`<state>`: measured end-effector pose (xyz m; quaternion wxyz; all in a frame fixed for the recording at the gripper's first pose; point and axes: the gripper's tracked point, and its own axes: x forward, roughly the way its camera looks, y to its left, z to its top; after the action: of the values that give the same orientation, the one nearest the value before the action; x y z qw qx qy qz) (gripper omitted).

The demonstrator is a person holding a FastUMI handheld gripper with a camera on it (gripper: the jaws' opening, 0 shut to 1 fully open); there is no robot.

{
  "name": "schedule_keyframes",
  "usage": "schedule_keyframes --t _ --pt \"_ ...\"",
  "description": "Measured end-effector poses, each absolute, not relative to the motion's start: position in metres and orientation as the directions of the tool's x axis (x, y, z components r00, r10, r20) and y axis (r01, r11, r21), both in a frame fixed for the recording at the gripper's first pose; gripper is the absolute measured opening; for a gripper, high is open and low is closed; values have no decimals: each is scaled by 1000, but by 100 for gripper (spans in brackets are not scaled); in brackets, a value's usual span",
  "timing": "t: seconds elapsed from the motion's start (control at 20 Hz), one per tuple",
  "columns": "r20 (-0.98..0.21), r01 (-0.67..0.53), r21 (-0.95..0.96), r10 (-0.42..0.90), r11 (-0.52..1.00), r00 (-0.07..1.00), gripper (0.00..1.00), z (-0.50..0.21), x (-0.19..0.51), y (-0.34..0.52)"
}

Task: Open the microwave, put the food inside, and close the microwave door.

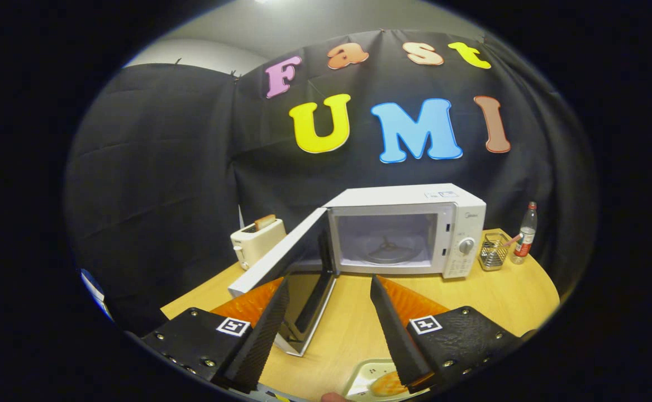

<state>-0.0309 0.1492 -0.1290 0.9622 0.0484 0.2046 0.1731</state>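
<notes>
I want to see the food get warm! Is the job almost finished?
Not yet. The microwave is open: its door swings wide and nothing sits on the turntable inside. The gripper is open with nothing between its fingers, pointing at the microwave. The food sits on a plate on the table, just under the right finger. Left to do: pick up the food, put it inside, close the door.

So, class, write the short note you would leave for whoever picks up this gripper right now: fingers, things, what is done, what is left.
Gripper: open, holding nothing; the edge of the open door shows between its fingers.
Microwave: on the table beyond the fingers. Its door is swung wide open, and the inside holds just the turntable.
Food: on a plate on the table, close under the fingers.
Done: door opened.
Left: pick up the food, put it inside, close the door.
</notes>
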Motion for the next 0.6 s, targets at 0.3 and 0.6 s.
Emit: schedule_keyframes --t 0.3,0.6 --pt "-537 -201 161 257 966 803 89 -190 -30 104" --pt "-663 -144 147 206 979 719 89 -245 -50 78"
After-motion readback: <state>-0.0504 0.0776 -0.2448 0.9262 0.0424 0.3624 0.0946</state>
